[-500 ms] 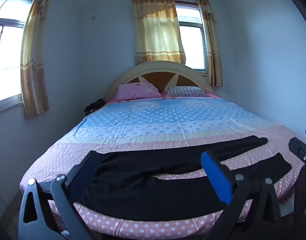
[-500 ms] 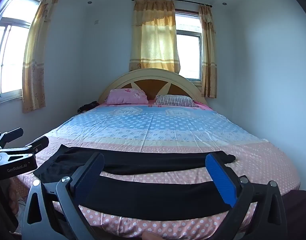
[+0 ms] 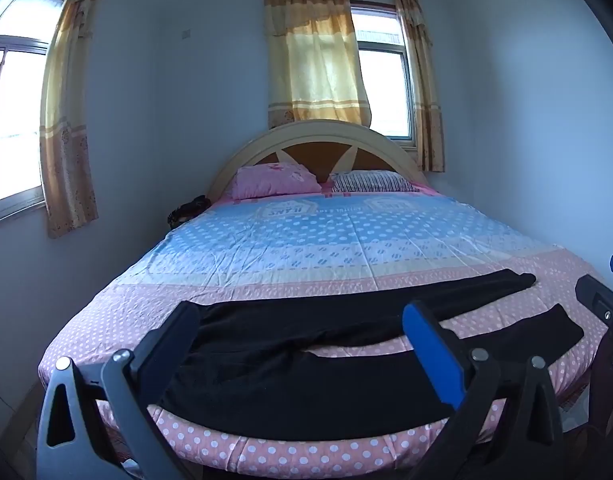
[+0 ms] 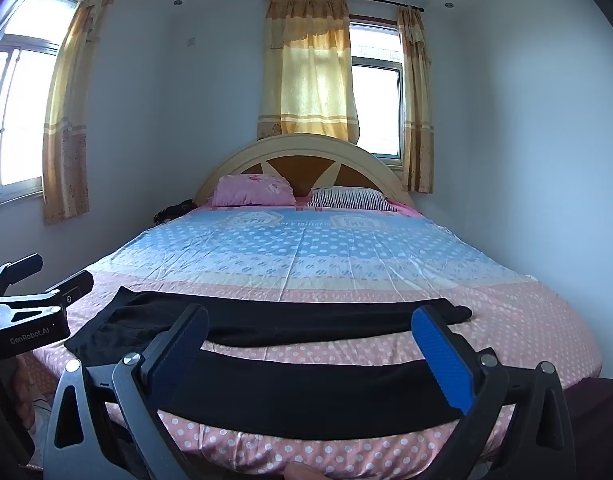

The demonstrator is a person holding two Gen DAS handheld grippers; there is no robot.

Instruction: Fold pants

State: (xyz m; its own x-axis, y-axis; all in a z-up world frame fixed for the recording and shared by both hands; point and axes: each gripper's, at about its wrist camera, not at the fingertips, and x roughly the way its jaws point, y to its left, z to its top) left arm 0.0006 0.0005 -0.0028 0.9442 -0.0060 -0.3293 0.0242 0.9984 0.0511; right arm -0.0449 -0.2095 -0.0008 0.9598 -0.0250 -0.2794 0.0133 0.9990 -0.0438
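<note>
Bed (image 3: pixel 386 240) bearing pants (image 3: pixel 306 384), pillows (image 3: pixel 276 186)

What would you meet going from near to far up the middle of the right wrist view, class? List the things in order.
right gripper → near leg of the black pants → far leg → blue spotted sheet → pillows → headboard → curtain
</note>
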